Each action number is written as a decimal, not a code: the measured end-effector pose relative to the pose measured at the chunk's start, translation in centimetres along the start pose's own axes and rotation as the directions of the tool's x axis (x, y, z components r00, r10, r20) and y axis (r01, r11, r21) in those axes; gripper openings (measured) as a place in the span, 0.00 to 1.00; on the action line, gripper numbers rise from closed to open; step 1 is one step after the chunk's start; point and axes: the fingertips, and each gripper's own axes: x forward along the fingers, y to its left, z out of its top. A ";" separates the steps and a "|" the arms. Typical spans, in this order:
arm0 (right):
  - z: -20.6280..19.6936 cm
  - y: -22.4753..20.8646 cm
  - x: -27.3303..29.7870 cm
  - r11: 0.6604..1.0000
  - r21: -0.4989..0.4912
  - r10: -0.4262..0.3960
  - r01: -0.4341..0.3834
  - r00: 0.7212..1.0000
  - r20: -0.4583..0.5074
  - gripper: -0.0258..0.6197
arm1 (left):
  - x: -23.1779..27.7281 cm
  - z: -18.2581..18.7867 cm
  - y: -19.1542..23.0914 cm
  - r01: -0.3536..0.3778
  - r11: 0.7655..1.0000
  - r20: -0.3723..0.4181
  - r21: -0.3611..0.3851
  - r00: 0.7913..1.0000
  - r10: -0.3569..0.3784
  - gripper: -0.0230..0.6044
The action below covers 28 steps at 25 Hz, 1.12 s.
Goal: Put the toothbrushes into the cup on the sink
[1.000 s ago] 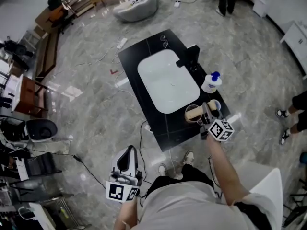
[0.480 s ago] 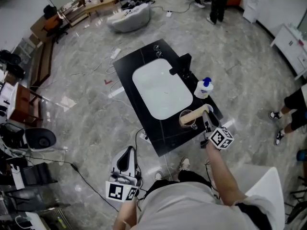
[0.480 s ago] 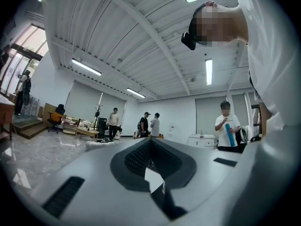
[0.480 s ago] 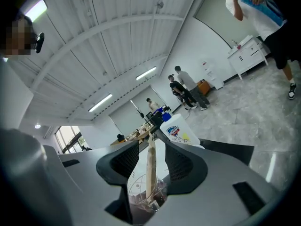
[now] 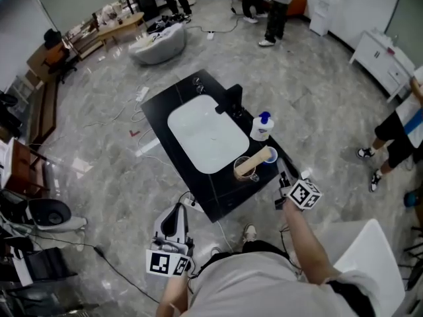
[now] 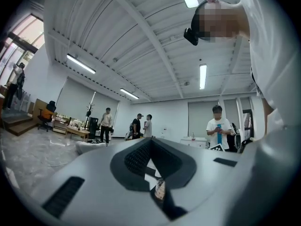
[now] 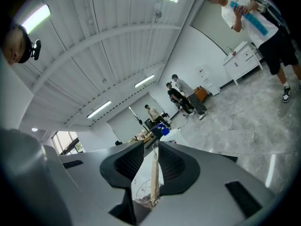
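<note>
Right gripper (image 5: 283, 178), released, jaws just narrowing on nothing, sits four o'clock of cup (image 5: 243, 171) holding toothbrush (image 5: 256, 160); left gripper (image 6: 150, 144) clenched, empty; bottle (image 5: 262, 128) label illegible.

A black worktop (image 5: 215, 200) is framing a white sink basin (image 5: 206, 136); a white, blue-capped bottle (image 5: 262, 128) is showing at three o'clock, a tan toothbrush (image 5: 256, 158) at four, above grey veined floor (image 5: 99, 157).

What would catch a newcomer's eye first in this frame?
A black sink counter with a white basin stands alone on an open grey marble floor. At its near right corner, a tan toothbrush sticks out of a cup beside a white, blue-capped bottle.
</note>
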 end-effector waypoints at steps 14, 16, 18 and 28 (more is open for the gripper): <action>6.2 3.8 -8.7 0.994 0.105 -0.026 0.004 0.978 0.209 0.11 | -1.9 -0.6 -0.9 0.083 0.996 -0.005 -0.024 0.997 -0.083 0.03; 7.3 4.9 -9.7 0.998 0.064 -0.020 0.006 0.974 0.224 0.11 | -2.4 -0.6 -1.1 0.089 0.996 -0.006 -0.027 0.996 -0.089 0.03; 8.1 6.1 -10.8 1.000 0.015 -0.018 0.015 0.972 0.233 0.11 | -2.8 -0.7 -1.3 0.094 0.995 -0.007 -0.030 0.996 -0.094 0.03; 10.1 13.9 -15.2 0.960 -0.281 0.082 -0.008 0.965 0.250 0.11 | -5.9 -1.0 -1.6 0.102 0.994 -0.002 -0.042 0.995 -0.102 0.03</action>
